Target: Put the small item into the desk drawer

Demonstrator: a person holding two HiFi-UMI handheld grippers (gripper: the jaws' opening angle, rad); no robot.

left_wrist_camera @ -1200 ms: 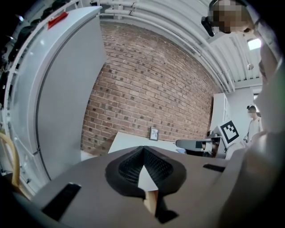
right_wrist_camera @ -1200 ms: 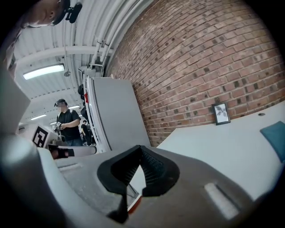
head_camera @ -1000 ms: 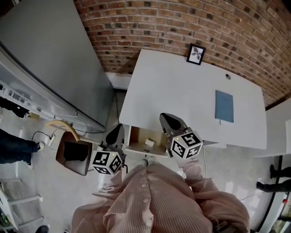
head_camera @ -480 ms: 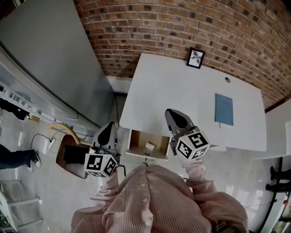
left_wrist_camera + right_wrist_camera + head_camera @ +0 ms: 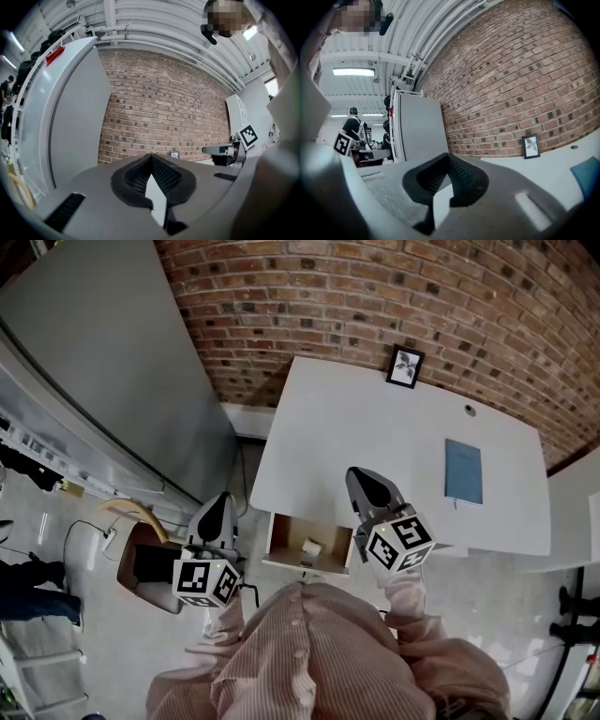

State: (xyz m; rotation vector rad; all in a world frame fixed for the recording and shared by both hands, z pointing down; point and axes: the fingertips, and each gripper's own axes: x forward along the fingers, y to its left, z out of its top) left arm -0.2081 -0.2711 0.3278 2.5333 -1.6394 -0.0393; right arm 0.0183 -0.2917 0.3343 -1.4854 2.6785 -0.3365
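Small item [image 5: 312, 547] in open drawer [image 5: 284, 536], six o'clock.
Likely light, stiff; pinch its sides. Left gripper [image 5: 220, 500] and right gripper [image 5: 357, 475] clenched, empty.

small item [image 5: 312, 547]: white, lying inside | desk drawer [image 5: 289, 534]: open (wood-lined)

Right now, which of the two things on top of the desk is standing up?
The small framed picture at the back edge of the desk, by the brick wall. It stands upright, while the blue book lies flat.
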